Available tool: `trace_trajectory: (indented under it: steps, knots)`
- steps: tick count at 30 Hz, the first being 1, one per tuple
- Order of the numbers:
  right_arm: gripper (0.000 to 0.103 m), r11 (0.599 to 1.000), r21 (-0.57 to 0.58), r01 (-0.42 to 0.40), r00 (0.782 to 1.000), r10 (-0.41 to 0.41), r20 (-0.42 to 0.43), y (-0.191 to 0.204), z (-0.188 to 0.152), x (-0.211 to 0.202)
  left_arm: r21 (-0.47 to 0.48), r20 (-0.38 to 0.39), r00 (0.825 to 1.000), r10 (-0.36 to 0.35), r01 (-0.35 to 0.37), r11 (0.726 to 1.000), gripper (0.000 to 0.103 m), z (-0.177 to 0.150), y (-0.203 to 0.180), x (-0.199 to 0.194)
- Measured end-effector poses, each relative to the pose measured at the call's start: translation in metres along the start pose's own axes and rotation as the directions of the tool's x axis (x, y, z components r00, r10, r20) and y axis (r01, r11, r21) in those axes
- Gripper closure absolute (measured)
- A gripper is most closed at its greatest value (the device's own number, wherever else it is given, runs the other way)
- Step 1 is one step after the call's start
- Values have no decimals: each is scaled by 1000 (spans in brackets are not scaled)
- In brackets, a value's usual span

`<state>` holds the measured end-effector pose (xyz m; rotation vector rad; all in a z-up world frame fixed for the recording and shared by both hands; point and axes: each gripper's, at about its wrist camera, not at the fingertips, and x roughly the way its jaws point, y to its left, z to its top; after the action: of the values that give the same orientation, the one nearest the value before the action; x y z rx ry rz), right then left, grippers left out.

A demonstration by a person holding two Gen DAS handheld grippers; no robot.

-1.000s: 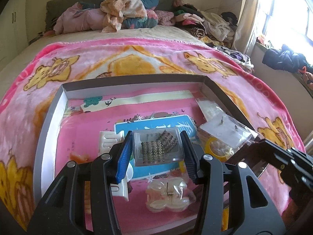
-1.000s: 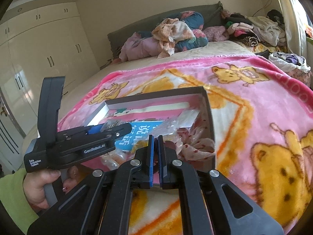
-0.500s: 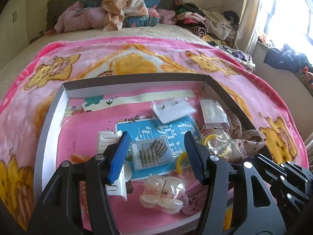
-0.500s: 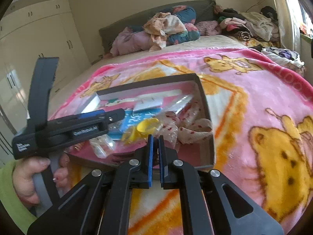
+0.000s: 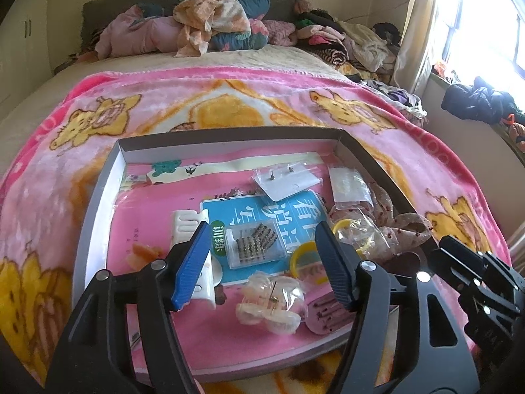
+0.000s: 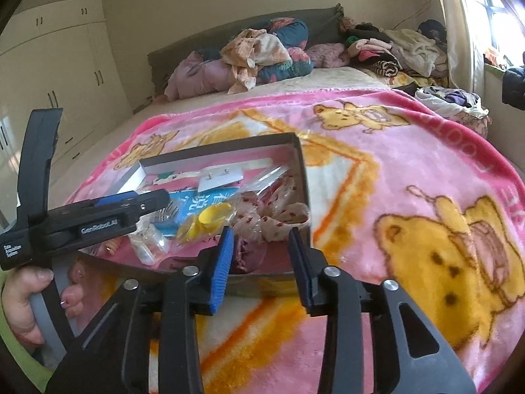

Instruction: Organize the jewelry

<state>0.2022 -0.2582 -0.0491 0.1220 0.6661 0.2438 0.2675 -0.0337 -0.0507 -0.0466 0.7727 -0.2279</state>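
**A:** What's just happened down there?

**B:** Live from both hands. My left gripper [image 5: 262, 259] has just been spreading its jaws, and they now stand well apart with nothing pressed between the blue pads. The clear case of studs [image 5: 256, 245], which sat squeezed between those pads a second ago, now lies flat in the centre of the left view, on the blue printed card [image 5: 279, 210] in the shallow box [image 5: 98, 197].

**A:** So that piece is delivered?

**B:** I'd call it set down, yes. It rests on its own, apart from both pads.

**A:** And the other hand?

**B:** My right gripper [image 6: 261, 259] was shut tight a moment back. Its jaws have just been opening too, roughly halfway, and they grip nothing. They hang over the near corner of the box, low centre of the right view, above the spotted fabric piece [image 6: 279, 216].

**A:** Anything else shifted?

**B:** The earring card [image 5: 287, 179] in its clear sleeve now lies in the upper middle of the box. A second ago it sat at the right edge of the left view, close to my right gripper.

**A:** What's left?

**B:** Plenty. The yellow rings [image 5: 306, 257], a crumpled clear packet [image 5: 272, 298] at lower centre, possibly holding a small pin, though it's blurry. The white comb [image 5: 193, 229] sits at left. Both hands free, so I'd judge the next pick is coming.
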Motion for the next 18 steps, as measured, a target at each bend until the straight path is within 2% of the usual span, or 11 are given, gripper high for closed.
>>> trace_trajectory:
  steps: [3, 8, 11, 14, 18]
  knots:
    - [51, 1000, -20, 20, 1000, -19, 17, 0, 2, -6, -1, 7, 1000, 4, -4, 1000, 38, 0, 0, -5]
    - [23, 996, -58, 73, 995, -69, 69, 5, 2, -20, -2, 25, 1000, 18, -18, 1000, 23, -2, 1, -16]
    - [10, 991, -79, 104, 989, -95, 112, 9, 3, -29, -11, 35, 999, 22, -22, 1000, 16, -6, 3, -24]
    - [7, 990, -98, 105, 987, -91, 136, 14, 2, -36, -15, 53, 998, 27, -26, 1000, 12, -10, 4, -33]
    - [7, 986, -123, 114, 982, -93, 163, 22, -1, -44, -15, 95, 995, 31, -29, 999, 12, -17, 5, -49]
